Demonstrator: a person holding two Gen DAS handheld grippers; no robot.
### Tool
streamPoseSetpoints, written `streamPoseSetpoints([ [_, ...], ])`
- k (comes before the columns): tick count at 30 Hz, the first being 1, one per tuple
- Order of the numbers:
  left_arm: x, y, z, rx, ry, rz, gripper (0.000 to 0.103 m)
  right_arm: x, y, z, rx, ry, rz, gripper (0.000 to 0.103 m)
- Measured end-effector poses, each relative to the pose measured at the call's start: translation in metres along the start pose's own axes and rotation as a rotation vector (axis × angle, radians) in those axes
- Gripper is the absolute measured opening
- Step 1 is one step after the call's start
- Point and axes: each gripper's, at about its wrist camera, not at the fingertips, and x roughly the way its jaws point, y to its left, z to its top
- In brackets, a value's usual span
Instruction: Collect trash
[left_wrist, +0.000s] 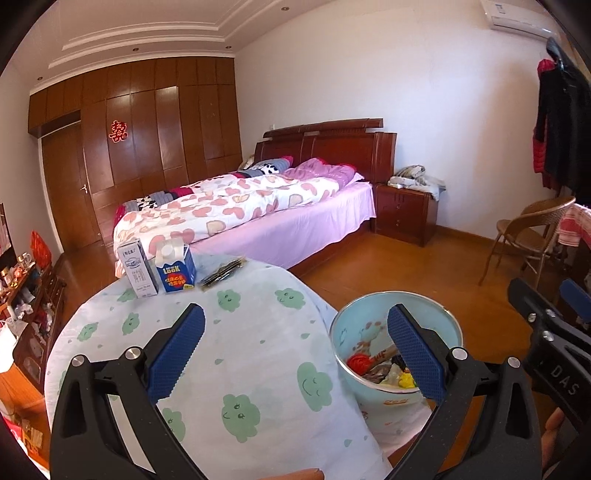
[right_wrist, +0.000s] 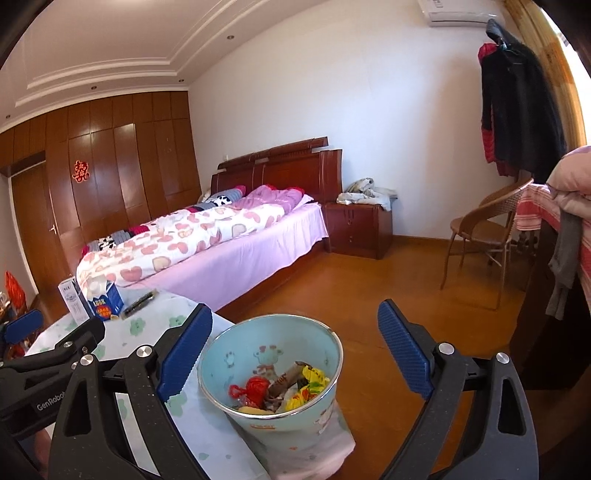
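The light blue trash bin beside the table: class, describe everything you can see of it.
The trash bin is a light blue, tapered round pail with a thin shiny rim and cartoon animal prints inside and out. It stands upright and open-topped, close against the cloth-covered table; its base is hidden. Colourful wrappers, red, yellow and brown, lie at the bottom. Neither gripper touches it.

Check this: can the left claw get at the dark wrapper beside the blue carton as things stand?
Probably yes: the left claw is open and empty, and only bare tablecloth lies between it and the dark wrapper.

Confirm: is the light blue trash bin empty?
No, the light blue trash bin already holds several wrappers, red, yellow and brown.
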Motion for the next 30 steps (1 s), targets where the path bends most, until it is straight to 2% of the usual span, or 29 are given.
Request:
streamPoseSetpoints([
  [7, 0.0025, 0.0, -0.0017, -0.004, 0.014, -0.002, 0.097, 0.0059, -0.0056, 0.0072, 0.011, 0.034, -0.003, 0.09],
  [30, 0.0011, 0.0016, -0.0009, -0.005, 0.015, -0.005, 0.097, 0.0021, -0.004, 0.0025, 0.011, 0.035, 0.001, 0.09],
])
